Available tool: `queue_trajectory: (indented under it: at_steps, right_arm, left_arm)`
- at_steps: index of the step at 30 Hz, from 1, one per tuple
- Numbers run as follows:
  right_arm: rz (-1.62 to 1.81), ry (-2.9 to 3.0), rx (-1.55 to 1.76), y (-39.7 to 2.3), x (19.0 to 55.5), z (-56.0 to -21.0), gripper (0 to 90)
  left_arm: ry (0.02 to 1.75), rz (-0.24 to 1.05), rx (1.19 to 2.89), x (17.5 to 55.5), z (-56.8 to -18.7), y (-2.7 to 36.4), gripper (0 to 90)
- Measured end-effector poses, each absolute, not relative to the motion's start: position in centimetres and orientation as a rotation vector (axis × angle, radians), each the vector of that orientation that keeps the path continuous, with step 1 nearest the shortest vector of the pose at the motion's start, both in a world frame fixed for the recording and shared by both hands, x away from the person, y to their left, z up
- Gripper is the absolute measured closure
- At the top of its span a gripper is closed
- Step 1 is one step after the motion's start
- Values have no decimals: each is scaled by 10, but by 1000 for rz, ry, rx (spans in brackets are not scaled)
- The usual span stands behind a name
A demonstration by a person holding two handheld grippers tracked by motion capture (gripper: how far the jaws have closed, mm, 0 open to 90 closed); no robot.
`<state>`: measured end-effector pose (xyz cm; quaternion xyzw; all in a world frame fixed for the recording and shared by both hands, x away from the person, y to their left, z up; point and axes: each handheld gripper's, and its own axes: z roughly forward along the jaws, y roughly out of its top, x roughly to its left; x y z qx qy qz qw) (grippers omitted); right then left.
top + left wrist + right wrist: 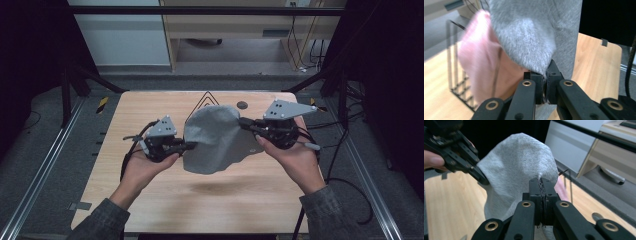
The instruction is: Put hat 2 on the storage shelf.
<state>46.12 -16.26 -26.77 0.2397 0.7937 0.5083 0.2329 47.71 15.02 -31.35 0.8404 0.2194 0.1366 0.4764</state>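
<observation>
A grey cloth (215, 140) hangs lifted over the wooden table (210, 205), stretched between my two grippers. My left gripper (191, 146) is shut on its left edge; in the left gripper view the jaws (545, 78) pinch a fold of the cloth (529, 32). My right gripper (242, 121) is shut on the cloth's upper right edge, and in the right gripper view the jaws (543, 186) press together on the fabric (516, 162). That view also has the left gripper (482, 180) on the cloth's far side. A blurred pink surface (479, 62) sits beside the grey; I cannot tell whether it belongs to the cloth.
A black triangle mark (204, 100) and a dark round spot (242, 105) lie near the table's far edge. Metal rails (45, 165) run along both sides. Cables (350, 185) trail on the right. A cabinet (225, 30) stands beyond the table.
</observation>
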Motion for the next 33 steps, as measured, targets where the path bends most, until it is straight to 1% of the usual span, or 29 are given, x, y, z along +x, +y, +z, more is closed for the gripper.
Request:
queue_trajectory:
  at_steps: [1,3,4,5,10,11,12,14,18,23,29,33]
  right_arm:
    - [1396,2180,658,-163,461,-268,892]
    - [1425,2145,683,-167,468,-258,893]
    - [1425,2145,683,-167,468,-258,893]
    - [1433,2129,685,-169,472,-251,893]
    - [1455,2089,689,-171,484,-231,892]
    - [1458,2078,688,-171,486,-226,893]
    - [1462,2066,690,-172,488,-223,892]
    - [1467,2041,707,-173,492,-216,893]
    - [1457,2012,735,-175,501,-210,893]
    - [1444,1981,782,-179,520,-204,893]
    - [1466,1944,829,-184,549,-201,893]
    - [1465,1929,822,-180,560,-196,893]
  left_arm:
    - [536,334,2054,477,-313,150,866]
    - [549,353,2064,486,-292,150,867]
    - [549,353,2064,486,-292,150,867]
    - [547,374,2071,491,-279,149,867]
    - [527,435,2092,501,-248,143,866]
    - [527,435,2092,501,-248,143,867]
    - [522,449,2081,504,-236,142,866]
    - [524,458,2063,507,-227,141,867]
    - [542,463,2049,517,-217,137,867]
    - [535,525,2042,534,-203,133,866]
    - [549,559,2012,558,-190,135,866]
    - [555,602,1984,570,-184,135,866]
